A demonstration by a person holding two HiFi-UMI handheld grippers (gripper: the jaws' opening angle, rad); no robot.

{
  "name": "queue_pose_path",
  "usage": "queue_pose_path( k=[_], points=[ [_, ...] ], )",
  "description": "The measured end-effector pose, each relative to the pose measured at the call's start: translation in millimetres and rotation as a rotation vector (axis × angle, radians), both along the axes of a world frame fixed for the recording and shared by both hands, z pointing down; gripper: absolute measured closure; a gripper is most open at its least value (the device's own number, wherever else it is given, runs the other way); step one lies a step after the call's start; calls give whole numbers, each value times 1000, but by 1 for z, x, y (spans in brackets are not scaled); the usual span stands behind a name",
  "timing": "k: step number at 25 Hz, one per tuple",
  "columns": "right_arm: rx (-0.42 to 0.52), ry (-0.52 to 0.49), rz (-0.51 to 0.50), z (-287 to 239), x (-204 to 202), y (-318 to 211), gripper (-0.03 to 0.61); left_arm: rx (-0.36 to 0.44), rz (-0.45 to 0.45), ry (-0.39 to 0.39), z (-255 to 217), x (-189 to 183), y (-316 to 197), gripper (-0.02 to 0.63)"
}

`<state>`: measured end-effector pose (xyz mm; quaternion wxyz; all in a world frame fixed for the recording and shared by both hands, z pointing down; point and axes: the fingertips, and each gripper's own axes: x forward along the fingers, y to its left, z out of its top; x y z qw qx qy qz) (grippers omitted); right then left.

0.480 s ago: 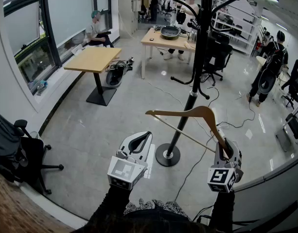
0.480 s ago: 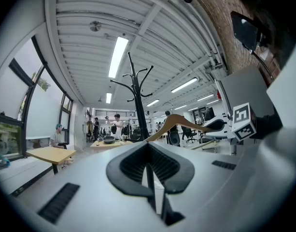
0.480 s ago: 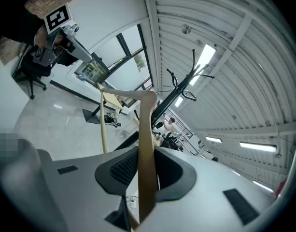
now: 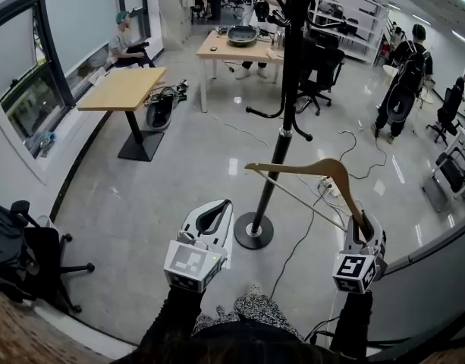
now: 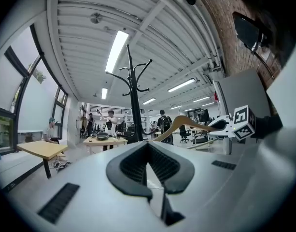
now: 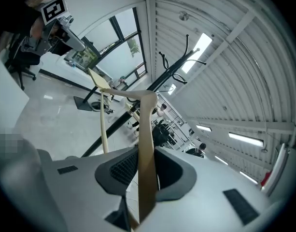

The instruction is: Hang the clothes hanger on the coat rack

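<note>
A black coat rack (image 4: pixel 282 146) with curved hooks at its top rises from a round base (image 4: pixel 253 232) on the glossy floor straight ahead. My right gripper (image 4: pixel 360 224) is shut on one arm end of a wooden clothes hanger (image 4: pixel 323 167), whose crossbar slants down toward the jaws. The hanger hangs just right of the pole, apart from it and well below the hooks. In the right gripper view the hanger (image 6: pixel 147 124) runs up out of the right gripper (image 6: pixel 148 152). My left gripper (image 4: pixel 221 206) is shut and holds nothing; its view shows the rack (image 5: pixel 134 108) ahead.
Cables and a power strip (image 4: pixel 328 185) lie on the floor right of the rack's base. Wooden tables (image 4: pixel 122 88) stand at back left and centre, with seated and standing people around. A black office chair (image 4: pixel 31 250) is at my left. A low wall (image 4: pixel 437 264) curves along the right.
The view has shifted, so the rack now sits a little further left. The hanger in my right gripper stands further right of the pole. Both grippers keep the same closure.
</note>
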<state>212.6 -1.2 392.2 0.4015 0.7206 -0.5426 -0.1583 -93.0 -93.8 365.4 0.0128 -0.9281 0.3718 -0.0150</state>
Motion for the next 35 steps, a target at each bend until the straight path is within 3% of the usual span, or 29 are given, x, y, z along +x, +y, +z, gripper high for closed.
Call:
queue_pose_path(
  k=[11,15,21,35],
  points=[
    [-25,42,88,12,77,-21,476,5,51,8,7,66,-46,606],
    [-30,83,122,10,114,-34,476,8,49,-32,3,90,-67,606],
    [-25,103,143,6,152,-61,476,38,55,-9,-5,117,-91,606],
    [1,85,99,18,180,-175,476,152,33,-16,-41,173,-155,606]
  ],
)
